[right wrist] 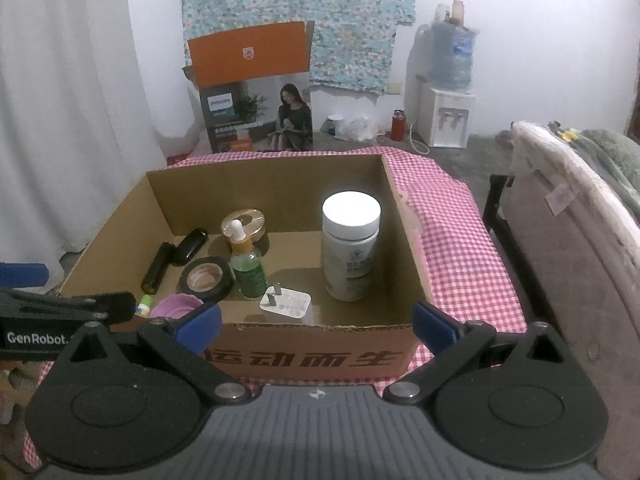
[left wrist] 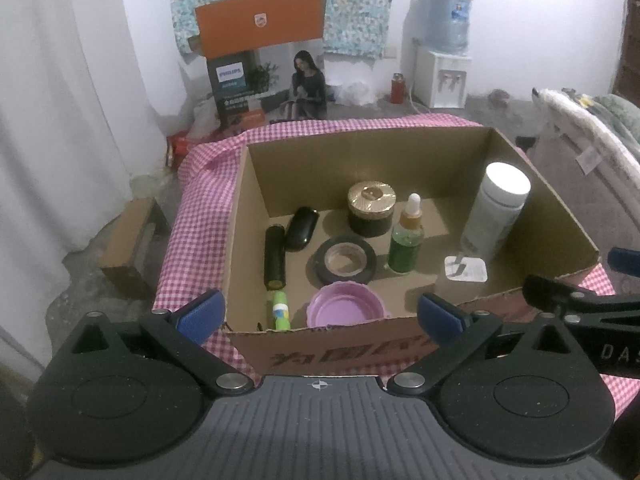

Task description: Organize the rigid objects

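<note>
An open cardboard box (left wrist: 440, 148) (right wrist: 272, 172) stands on a pink checked cloth. Inside are a white pill bottle (left wrist: 496, 212) (right wrist: 351, 248), a green dropper bottle (left wrist: 406, 240) (right wrist: 249, 268), a gold-lidded dark jar (left wrist: 371, 209) (right wrist: 245, 222), a black tape roll (left wrist: 344, 260) (right wrist: 206, 276), a white plug adapter (left wrist: 464, 270) (right wrist: 286, 302), a purple lid (left wrist: 346, 310) (right wrist: 176, 306), a black tube (left wrist: 274, 256) (right wrist: 157, 268), a black case (left wrist: 302, 227) (right wrist: 191, 246) and a small green stick (left wrist: 280, 312) (right wrist: 144, 306). My left gripper (left wrist: 318, 316) and right gripper (right wrist: 316, 322) hover open and empty before the box's near wall.
The pink checked cloth (right wrist: 460, 248) covers the table under the box. A padded chair (right wrist: 580, 220) stands to the right. On the floor behind are a Philips carton (left wrist: 264, 76), a water dispenser (left wrist: 442, 60) and a red flask (left wrist: 397, 88). A cardboard piece (left wrist: 132, 248) lies at lower left.
</note>
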Available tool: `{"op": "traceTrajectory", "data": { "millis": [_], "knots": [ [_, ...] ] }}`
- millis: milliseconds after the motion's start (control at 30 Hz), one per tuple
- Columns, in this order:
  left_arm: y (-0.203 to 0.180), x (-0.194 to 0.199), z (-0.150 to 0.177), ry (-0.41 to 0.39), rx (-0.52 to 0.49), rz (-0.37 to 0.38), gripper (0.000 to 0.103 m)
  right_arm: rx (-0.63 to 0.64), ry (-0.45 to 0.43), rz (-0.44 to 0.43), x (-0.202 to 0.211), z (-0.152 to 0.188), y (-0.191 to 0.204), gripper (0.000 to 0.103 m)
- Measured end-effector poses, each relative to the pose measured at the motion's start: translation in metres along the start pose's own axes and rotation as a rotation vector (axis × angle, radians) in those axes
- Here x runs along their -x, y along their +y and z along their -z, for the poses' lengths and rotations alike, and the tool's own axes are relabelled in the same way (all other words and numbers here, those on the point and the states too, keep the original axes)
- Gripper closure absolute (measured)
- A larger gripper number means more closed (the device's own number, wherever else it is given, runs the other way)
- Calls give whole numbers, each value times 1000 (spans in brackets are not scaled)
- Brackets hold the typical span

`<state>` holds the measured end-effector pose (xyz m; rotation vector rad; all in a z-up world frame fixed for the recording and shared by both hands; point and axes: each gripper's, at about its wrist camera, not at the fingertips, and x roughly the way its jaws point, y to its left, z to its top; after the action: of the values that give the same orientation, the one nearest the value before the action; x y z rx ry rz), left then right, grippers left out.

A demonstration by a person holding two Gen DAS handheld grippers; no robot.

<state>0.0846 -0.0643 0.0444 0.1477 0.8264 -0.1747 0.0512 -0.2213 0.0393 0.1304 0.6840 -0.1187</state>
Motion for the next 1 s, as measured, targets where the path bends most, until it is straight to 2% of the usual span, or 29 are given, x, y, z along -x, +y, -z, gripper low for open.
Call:
{"op": "traceTrajectory", "data": {
  "millis": [1000],
  "knots": [
    [2,0,4,42,-1,-15,1,-40,52,-12,-6,5,-2,0]
  ]
}}
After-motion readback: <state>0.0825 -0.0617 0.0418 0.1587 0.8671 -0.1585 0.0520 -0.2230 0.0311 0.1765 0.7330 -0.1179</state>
